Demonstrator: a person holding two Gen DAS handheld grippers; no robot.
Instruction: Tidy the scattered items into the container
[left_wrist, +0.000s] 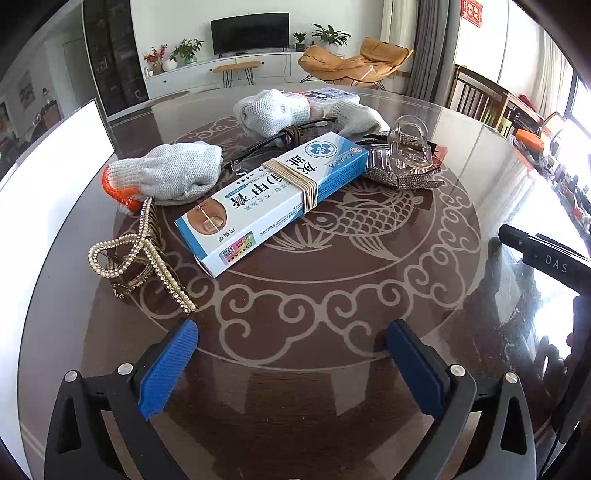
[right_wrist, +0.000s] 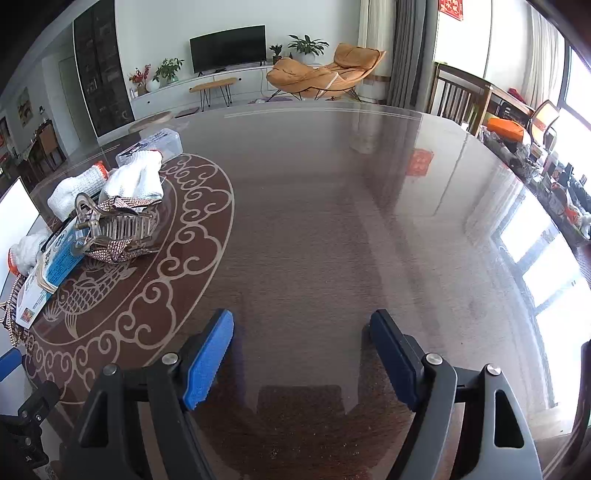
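A pile of items lies on the round table ahead of my left gripper (left_wrist: 291, 328), which is open and empty just short of it. Nearest are a blue-and-white carton (left_wrist: 273, 195) bound with rubber bands and a pearl hair clip (left_wrist: 144, 254). Behind them lie a grey knit glove (left_wrist: 166, 177) with an orange cuff, a second glove (left_wrist: 273, 110), dark-framed glasses (left_wrist: 280, 140), a clear hair claw (left_wrist: 410, 147) and a rhinestone clip (left_wrist: 399, 177). A clear lidded plastic box (left_wrist: 332, 94) stands at the back. My right gripper (right_wrist: 303, 317) is open over bare table, with the pile (right_wrist: 107, 229) far to its left.
A white flat-sided thing (left_wrist: 55, 155) stands at the table's left edge. The glossy brown table (right_wrist: 332, 221) with its fish pattern stretches wide to the right. Wooden chairs (right_wrist: 461, 96) and a cluttered sideboard (right_wrist: 535, 158) lie beyond the far right rim.
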